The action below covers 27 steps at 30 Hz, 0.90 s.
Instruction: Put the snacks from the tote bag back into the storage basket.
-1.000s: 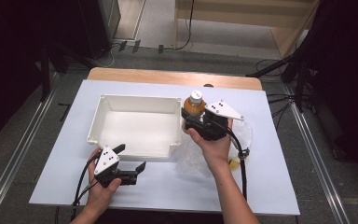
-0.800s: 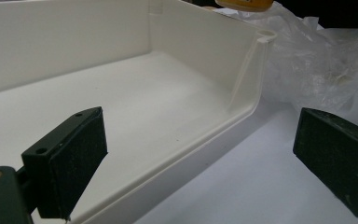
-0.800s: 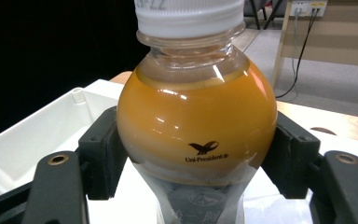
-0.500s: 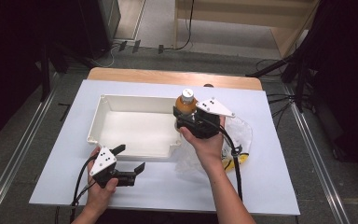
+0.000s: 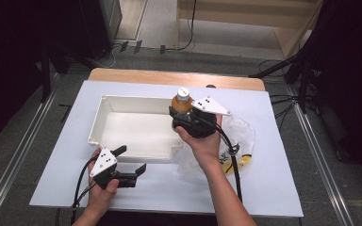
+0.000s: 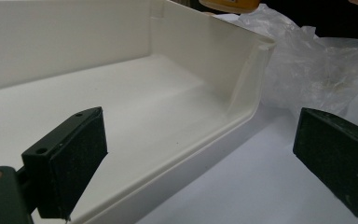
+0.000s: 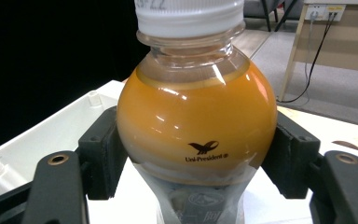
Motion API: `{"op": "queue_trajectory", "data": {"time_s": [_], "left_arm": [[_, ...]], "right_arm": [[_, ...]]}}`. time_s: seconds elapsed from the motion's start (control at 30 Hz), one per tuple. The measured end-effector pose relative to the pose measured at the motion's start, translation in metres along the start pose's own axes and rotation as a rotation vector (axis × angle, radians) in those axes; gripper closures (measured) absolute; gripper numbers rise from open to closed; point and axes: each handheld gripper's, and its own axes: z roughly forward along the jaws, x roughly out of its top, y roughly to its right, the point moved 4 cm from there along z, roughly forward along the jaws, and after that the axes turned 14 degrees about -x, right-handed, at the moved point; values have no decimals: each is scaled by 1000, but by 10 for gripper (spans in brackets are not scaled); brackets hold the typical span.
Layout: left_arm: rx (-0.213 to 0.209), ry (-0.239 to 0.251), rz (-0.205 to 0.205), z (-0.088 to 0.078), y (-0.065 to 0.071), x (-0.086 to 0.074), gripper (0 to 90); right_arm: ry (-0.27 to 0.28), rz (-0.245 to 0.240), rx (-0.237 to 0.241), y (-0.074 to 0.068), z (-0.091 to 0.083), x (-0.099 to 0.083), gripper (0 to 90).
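Left tongs (image 5: 134, 165): near the counter's (image 5: 283, 188) front-left corner, jaws spread wide, holding nothing, just outside the white tray's (image 5: 104, 113) front wall. Right tongs (image 5: 179, 114): clamped on the orange drink bottle (image 5: 182, 101), held upright above the tray's right end. A clear plastic bag (image 5: 240, 136) lies toward the counter's right edge.

The right tool (image 7: 196, 158) clamps an upright orange juice bottle (image 7: 196, 126) above the white bin (image 7: 42, 135).

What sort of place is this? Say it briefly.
Probably a lab or recording studio: a white-topped work table ringed by black curtains, cables across the grey floor, and a wall power socket.
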Motion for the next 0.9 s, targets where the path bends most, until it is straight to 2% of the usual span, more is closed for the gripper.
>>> {"op": "queue_trajectory", "data": {"time_s": [0.3,0.9], "left_arm": [[2,-1,0,0,0,0,30],[7,-4,1,0,-1,0,30]], "right_arm": [[-7,-6,14,-8,4,0,318],[-15,-9,23,-14,9,-4,317]]}}
